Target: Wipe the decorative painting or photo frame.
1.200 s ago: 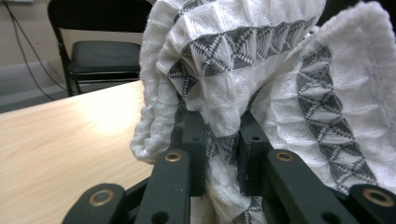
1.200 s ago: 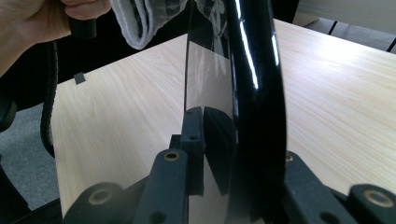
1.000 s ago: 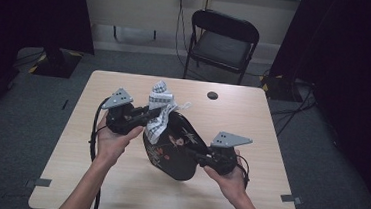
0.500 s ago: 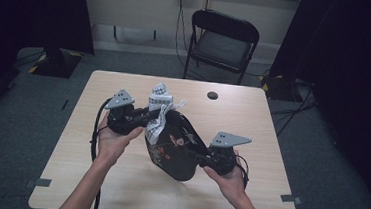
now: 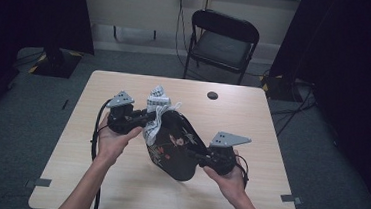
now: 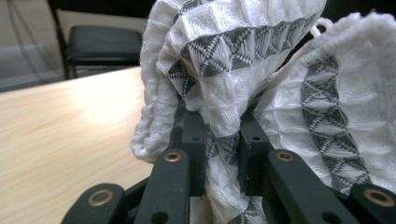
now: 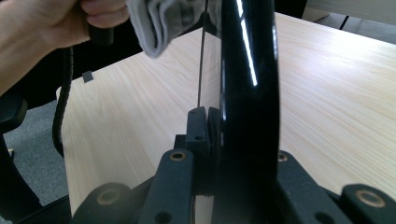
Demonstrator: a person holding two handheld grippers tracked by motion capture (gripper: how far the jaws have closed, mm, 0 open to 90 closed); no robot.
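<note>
From the high view, my left gripper [image 5: 145, 117] sits left of centre, clamped on a bunched white towel [image 5: 156, 106] with grey patterned bands. My right gripper [image 5: 200, 158] is lower and to the right, clamped on the edge of a glossy black tray [image 5: 174, 144] with a floral print. The tray is held tilted above the surface [image 5: 271, 141], its long axis running from upper left, where the towel meets it, down to lower right at my right gripper. So the towel lies right against the tray's upper-left end, and my left hand is the nearer one for wiping along that axis. A black chair [image 5: 222, 39] stands beyond the surface at the top of the frame.

In the left gripper view, the jaws are pressed together on a fold of towel [image 6: 219, 130] at centre, cloth billowing above and to the right.

In the right gripper view, the jaws pinch the tray's thin rim [image 7: 247, 93], which rises edge-on up the middle; my left hand [image 7: 42, 28] and the towel [image 7: 163, 18] show at upper left
</note>
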